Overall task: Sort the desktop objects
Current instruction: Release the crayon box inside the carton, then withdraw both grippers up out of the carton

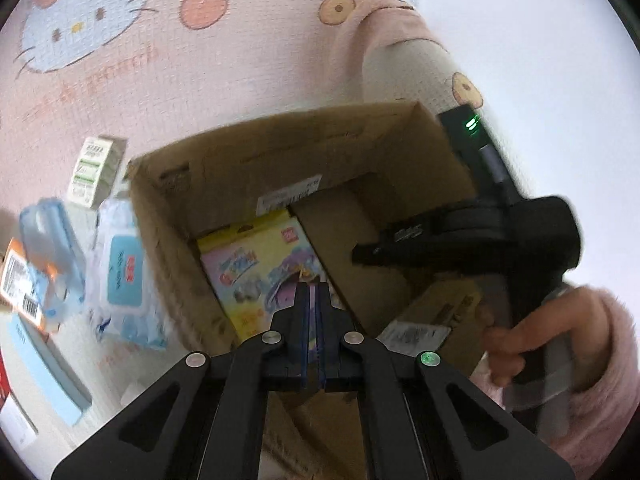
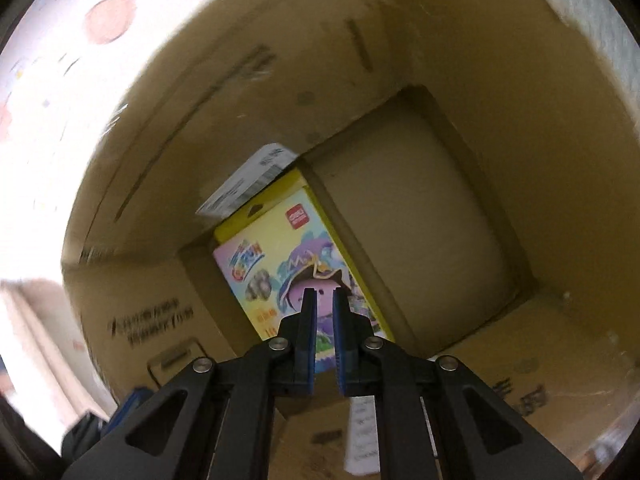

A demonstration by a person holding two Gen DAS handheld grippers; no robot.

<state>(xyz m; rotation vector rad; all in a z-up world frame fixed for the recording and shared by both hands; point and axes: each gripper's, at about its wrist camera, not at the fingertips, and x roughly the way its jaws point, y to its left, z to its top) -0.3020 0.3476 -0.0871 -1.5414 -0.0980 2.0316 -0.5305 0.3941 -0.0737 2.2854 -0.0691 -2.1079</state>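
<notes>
From my left wrist view, a pink cartoon-print cloth [image 1: 168,92] covers the surface, with a wet-wipes pack [image 1: 120,276] and a small green-and-white carton [image 1: 94,170] lying left of the open cardboard box [image 1: 256,148]. A yellow toy box [image 1: 256,276] with a purple cartoon character lies flat on its floor. My left gripper [image 1: 313,292] is closed, empty. Only this view shows the hand [image 1: 516,344] holding the right tool. The right gripper [image 2: 324,300], inside the box, stands narrow, gripping nothing.
</notes>
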